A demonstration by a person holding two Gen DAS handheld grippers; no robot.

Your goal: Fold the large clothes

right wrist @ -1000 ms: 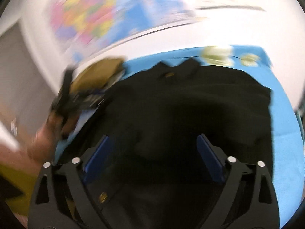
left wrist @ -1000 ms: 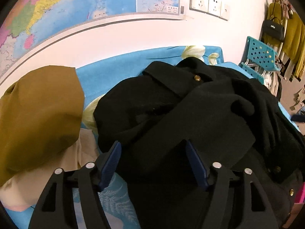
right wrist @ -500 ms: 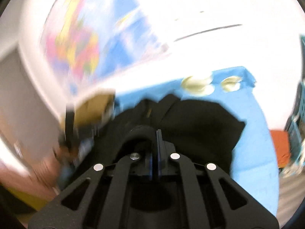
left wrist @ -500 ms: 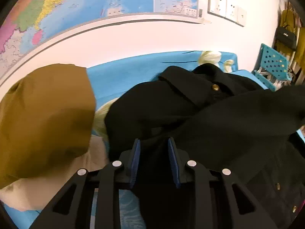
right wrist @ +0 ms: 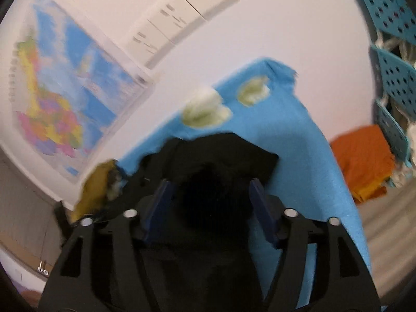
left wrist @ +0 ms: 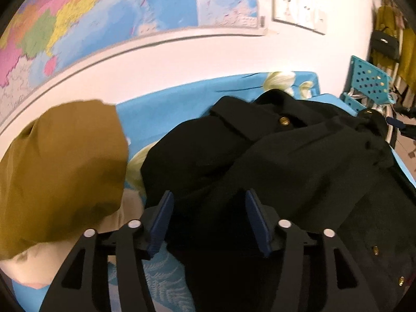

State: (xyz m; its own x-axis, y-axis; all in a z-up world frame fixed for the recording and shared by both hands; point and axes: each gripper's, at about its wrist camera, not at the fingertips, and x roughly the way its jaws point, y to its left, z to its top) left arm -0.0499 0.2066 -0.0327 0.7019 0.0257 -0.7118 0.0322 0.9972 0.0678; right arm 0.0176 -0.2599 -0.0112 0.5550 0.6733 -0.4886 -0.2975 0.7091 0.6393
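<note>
Left tongs (left wrist: 208, 221) and right tongs (right wrist: 212, 209) are both opening, pads clear of the black coat (left wrist: 273, 161) (evidently letting go of a fold), which lies on the blue-covered bench (left wrist: 169, 109); mustard garment (left wrist: 57, 166) beside.

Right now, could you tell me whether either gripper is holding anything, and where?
Nothing is held: both sets of jaws are opening, with the black coat lying loose between them.

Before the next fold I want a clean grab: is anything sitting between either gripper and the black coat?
Nothing visible does. The black coat lies directly between the opening jaws of the left gripper, and dark cloth fills the gap of the opening right gripper too. The mustard garment lies off to the side on the blue sheet.
</note>
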